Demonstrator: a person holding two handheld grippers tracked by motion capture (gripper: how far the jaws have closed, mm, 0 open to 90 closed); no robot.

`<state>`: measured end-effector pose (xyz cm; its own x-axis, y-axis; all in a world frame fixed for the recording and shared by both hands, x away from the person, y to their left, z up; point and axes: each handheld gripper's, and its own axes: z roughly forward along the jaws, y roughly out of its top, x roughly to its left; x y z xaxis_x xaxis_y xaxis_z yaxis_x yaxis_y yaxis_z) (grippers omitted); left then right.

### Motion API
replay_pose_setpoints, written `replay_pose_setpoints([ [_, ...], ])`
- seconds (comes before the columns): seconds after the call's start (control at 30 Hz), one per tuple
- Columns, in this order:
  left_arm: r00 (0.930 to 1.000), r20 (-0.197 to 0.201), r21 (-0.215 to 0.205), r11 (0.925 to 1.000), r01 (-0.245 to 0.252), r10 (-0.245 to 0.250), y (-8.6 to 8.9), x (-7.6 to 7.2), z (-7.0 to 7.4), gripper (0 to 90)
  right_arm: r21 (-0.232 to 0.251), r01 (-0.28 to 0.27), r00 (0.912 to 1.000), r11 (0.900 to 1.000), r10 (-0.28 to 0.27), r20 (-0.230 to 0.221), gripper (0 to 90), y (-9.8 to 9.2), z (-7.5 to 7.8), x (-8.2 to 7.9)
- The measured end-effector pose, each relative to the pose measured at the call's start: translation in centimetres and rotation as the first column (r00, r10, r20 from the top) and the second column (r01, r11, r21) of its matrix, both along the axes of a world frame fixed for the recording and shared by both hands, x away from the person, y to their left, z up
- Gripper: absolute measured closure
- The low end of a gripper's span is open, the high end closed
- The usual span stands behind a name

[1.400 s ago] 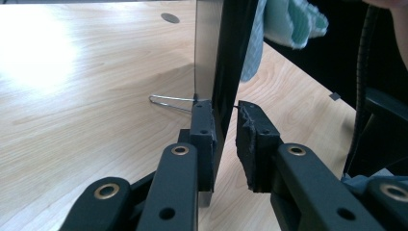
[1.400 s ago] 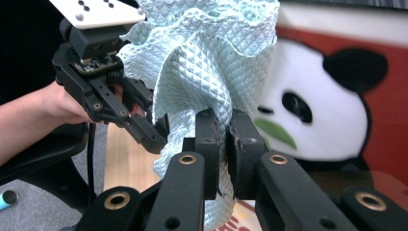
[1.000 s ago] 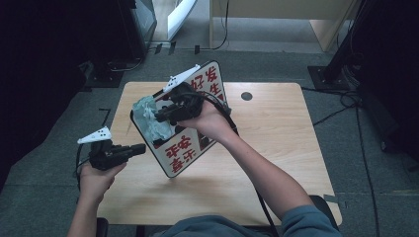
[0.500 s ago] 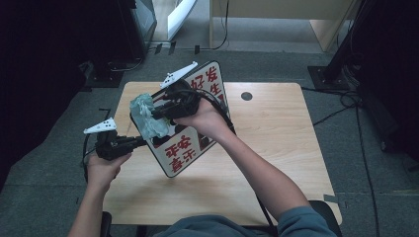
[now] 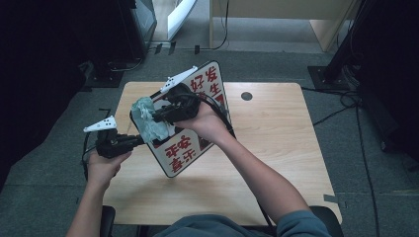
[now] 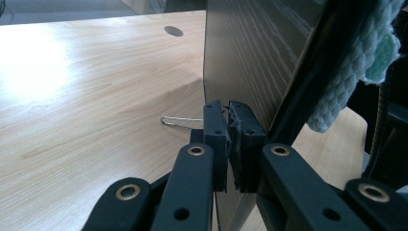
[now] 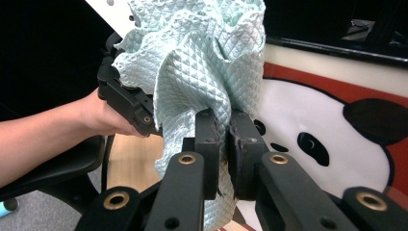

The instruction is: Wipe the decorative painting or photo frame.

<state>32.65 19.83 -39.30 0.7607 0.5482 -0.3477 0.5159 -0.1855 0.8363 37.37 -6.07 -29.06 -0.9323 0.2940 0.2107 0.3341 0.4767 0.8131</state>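
Cloth (image 7: 202,62): pale mint green, woven in a small diamond waffle pattern. Sign board (image 5: 190,148): white face, red characters, black border; its picture shows a white cartoon face with black eye and ear patches on a red ground; back is dark grey with a wood-grain pattern. Table (image 5: 276,138): light wood grain, one round black hole. Left gripper (image 6: 227,120) and right gripper (image 7: 223,130): black jaws with brass-coloured rivets, white three-cornered top plates. Floor (image 5: 375,187): grey
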Motion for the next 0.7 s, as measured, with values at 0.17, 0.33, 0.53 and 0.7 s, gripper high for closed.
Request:
replay_pose_setpoints([
  [0.17,1.0,-0.002,-0.001,1.0,0.0,0.0,0.0,0.0,0.0,87.0,-0.001,0.003,1.0,1.0,-0.003,-0.01,84.2,0.0,-0.5,-0.1],
  [0.33,1.0,-0.002,0.0,1.0,0.001,-0.001,0.0,0.0,0.0,87.1,-0.001,-0.004,1.0,1.0,0.004,-0.009,84.2,-0.2,-1.0,-0.2],
  [0.53,1.0,-0.005,0.0,1.0,0.004,-0.004,-0.1,-0.1,0.0,87.1,-0.002,-0.003,0.9999,1.0,0.003,-0.015,84.1,-0.4,-1.7,-0.4],
  [0.7,1.0,-0.004,0.001,1.0,0.002,-0.002,-0.1,-0.1,0.0,87.0,-0.007,-0.007,0.9998,1.0,0.007,-0.02,84.1,-0.4,-2.2,-0.5],
])
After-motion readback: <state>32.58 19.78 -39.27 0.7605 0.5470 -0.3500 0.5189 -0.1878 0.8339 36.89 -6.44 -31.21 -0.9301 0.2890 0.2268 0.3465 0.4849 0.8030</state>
